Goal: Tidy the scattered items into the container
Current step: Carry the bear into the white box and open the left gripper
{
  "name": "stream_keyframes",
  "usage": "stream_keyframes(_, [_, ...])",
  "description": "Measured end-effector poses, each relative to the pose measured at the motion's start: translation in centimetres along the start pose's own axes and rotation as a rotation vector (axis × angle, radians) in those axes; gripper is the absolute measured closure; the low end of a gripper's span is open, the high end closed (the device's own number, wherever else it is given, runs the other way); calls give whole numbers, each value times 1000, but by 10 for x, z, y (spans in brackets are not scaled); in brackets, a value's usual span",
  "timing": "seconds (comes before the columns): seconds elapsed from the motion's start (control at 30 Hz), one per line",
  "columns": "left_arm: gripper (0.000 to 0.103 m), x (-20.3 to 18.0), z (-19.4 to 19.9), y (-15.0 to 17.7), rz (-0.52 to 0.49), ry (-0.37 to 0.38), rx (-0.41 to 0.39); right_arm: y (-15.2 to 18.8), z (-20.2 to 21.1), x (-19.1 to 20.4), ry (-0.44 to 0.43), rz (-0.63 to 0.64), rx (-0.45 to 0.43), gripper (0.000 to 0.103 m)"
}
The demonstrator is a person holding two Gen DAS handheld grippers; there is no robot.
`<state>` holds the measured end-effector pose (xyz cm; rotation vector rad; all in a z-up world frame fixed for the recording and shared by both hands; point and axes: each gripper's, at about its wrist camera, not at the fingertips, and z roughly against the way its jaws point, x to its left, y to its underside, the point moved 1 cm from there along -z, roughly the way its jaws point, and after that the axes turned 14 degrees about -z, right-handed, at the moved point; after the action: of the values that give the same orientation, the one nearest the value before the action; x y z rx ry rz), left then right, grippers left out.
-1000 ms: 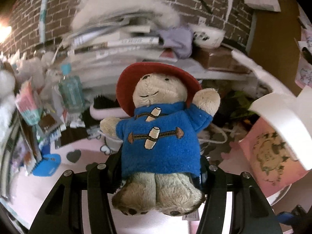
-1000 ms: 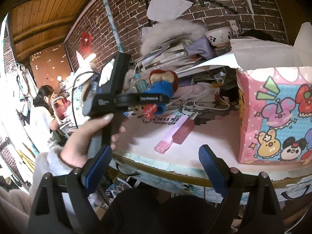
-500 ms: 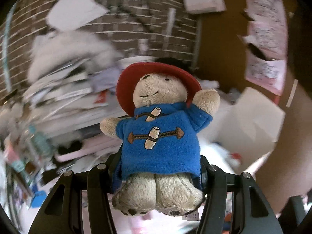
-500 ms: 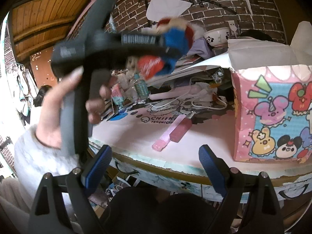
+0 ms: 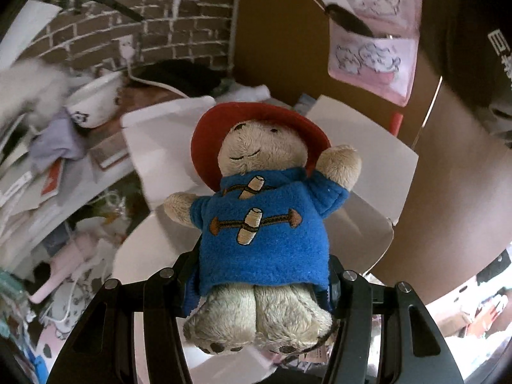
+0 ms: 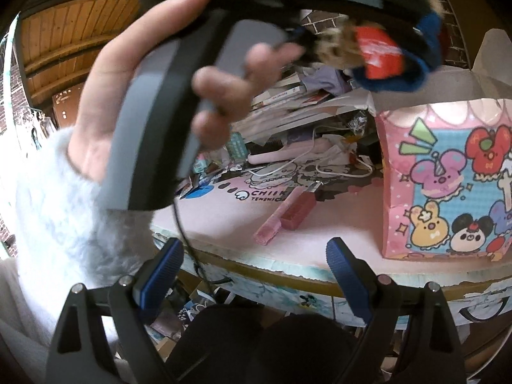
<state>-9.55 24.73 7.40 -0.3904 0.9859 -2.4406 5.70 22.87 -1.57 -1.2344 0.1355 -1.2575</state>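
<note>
My left gripper (image 5: 259, 275) is shut on a plush bear (image 5: 262, 220) with a red hat and blue coat, gripped at the hips. It hangs in the air above the white open flaps of the box (image 5: 361, 147). In the right wrist view the bear (image 6: 380, 54) shows blurred at the top, over the pink cartoon-printed box (image 6: 448, 188). My right gripper (image 6: 252, 262) is open and empty, low before the table's front edge. A pink tube (image 6: 272, 224) and a red block (image 6: 299, 212) lie on the pink tabletop.
Books, papers, a panda bowl (image 5: 92, 102) and a purple cloth (image 5: 54, 144) are heaped along the brick wall. White cables (image 6: 339, 169) and a pink brush (image 6: 288, 152) lie behind the tube. The left hand and its furry sleeve (image 6: 64, 198) fill the left of the right wrist view.
My left gripper has carried the bear up and to the right, from above the table's middle to over the open box. My right gripper has stayed still and open.
</note>
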Motion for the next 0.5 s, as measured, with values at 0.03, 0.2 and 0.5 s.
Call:
stream_keyframes(0.03, [51, -2, -3, -1, -6, -4, 6, 0, 1, 0, -1, -2, -1, 14])
stream_keyframes(0.2, [51, -9, -19, -3, -25, -2, 29, -1, 3, -3, -5, -14, -6, 14])
stream_keyframes(0.5, [42, -20, -30, 3, -90, -49, 31, -2, 6, -5, -6, -28, -14, 14])
